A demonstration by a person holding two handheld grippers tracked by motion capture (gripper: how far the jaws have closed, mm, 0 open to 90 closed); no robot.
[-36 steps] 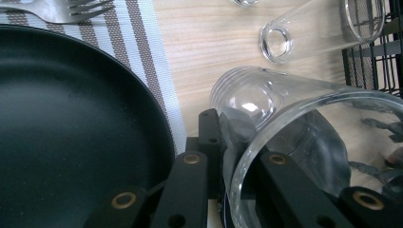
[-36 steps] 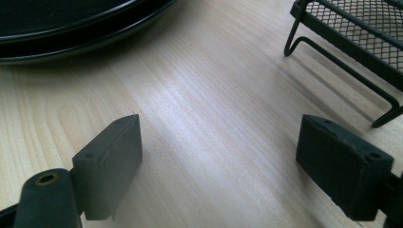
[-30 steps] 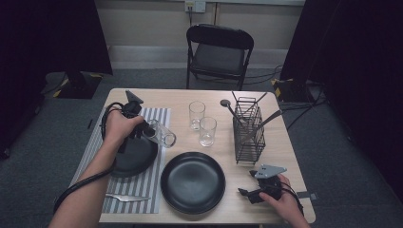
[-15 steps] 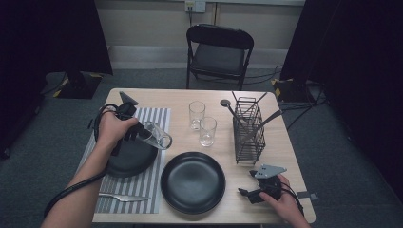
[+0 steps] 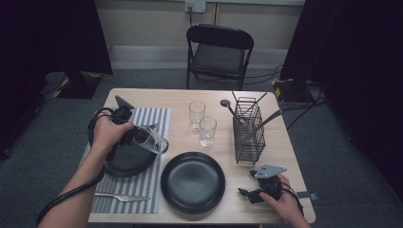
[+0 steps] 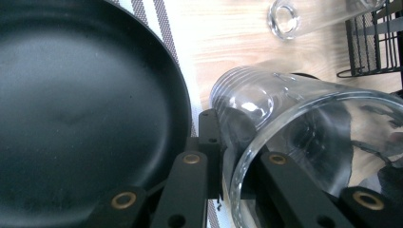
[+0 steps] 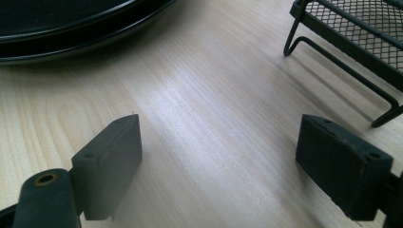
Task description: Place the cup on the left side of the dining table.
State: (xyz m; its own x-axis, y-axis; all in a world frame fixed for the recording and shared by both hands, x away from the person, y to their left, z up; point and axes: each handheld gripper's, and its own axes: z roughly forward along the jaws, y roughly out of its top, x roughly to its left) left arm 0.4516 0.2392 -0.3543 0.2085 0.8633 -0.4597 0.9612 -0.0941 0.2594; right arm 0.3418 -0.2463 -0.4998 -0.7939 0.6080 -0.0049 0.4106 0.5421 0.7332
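A clear drinking glass [image 5: 151, 140] hangs tilted on its side over a black plate [image 5: 124, 161] that lies on a striped placemat [image 5: 154, 121]. My left gripper [image 5: 128, 137] is shut on the glass, with its mouth pointing right. In the left gripper view the jaws of my left gripper [image 6: 237, 156] clamp the glass [image 6: 304, 142] at its rim, beside the black plate [image 6: 85, 109]. My right gripper [image 5: 247, 194] rests on the table near the front right corner. Its jaws [image 7: 233, 156] stand open over bare wood.
A second black plate [image 5: 192, 181] lies at the front middle. Two upright glasses [image 5: 196, 115] [image 5: 207, 131] stand mid-table. A black wire caddy [image 5: 249, 133] with utensils stands at the right. A fork [image 5: 119, 196] lies on the placemat's near end. A folding chair [image 5: 219, 52] stands behind the table.
My left gripper has shifted a little to the left and toward me with the glass in it. The right gripper has stayed in place.
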